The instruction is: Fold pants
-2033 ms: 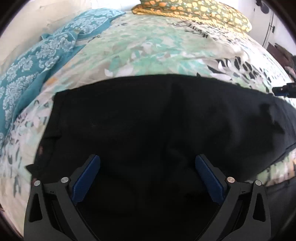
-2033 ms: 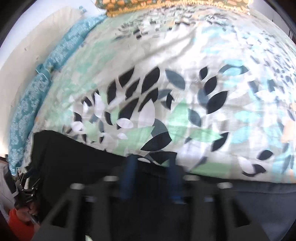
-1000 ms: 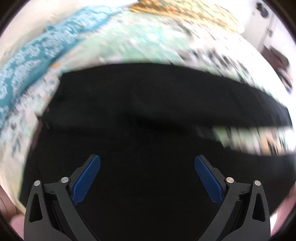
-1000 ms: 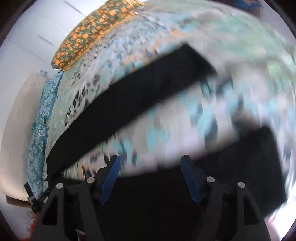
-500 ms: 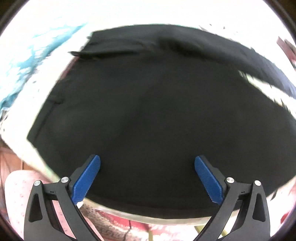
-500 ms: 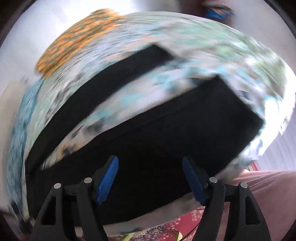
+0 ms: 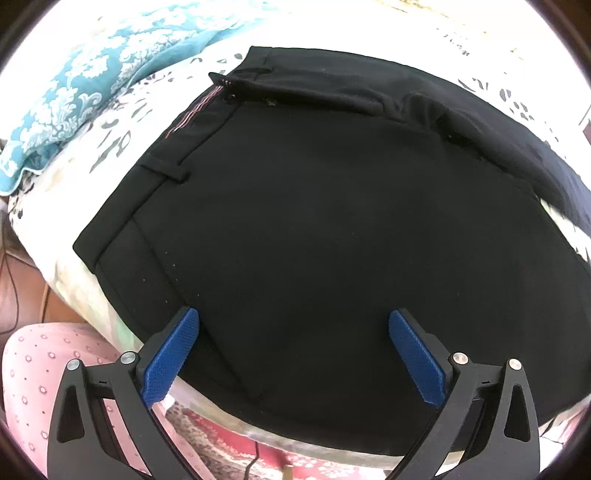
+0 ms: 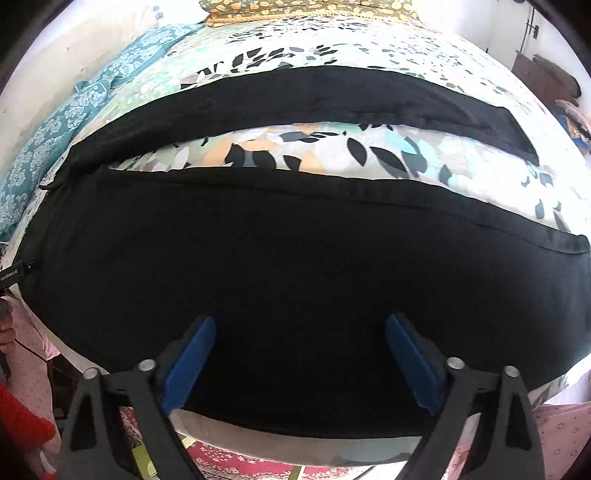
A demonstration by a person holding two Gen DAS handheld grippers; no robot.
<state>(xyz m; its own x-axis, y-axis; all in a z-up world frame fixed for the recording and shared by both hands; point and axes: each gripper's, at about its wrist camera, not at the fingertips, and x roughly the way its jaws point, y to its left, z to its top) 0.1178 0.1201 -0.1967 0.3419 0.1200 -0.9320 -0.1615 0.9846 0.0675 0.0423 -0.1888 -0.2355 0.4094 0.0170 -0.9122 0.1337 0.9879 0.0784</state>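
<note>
A pair of black pants (image 7: 332,221) is seen spread flat on a bed covered by a leaf-patterned bedspread (image 8: 332,151), near the bed's front edge. In the left wrist view, a teal floral pillow (image 7: 92,74) is seen far ahead and to the left of the left claw (image 7: 293,332), and the waistband (image 7: 155,177) of the pants, with a belt loop and a line of pinkish stitching, is seen ahead and to the left of its left finger. The left claw is held released, its blue pads (image 7: 173,354) spread wide, with nothing gripped between them; it hangs over the near edge of the pants at the waist end, and whether the cloth is touched cannot be told. A pink dotted garment (image 7: 33,365) is seen low at the left, beside that claw. In the right wrist view, the right claw (image 8: 301,343) is likewise held released and empty, its pads (image 8: 413,362) wide apart above the nearer leg (image 8: 295,266), which fills the space just ahead. Beyond it a strip of bedspread is exposed, and the farther leg (image 8: 314,96) is laid well ahead, apart from the nearer one, the two meeting ahead and to the left. A patterned yellow pillow (image 8: 314,7) is seen farthest ahead, and a red patterned rug (image 8: 258,465) below the claw.
</note>
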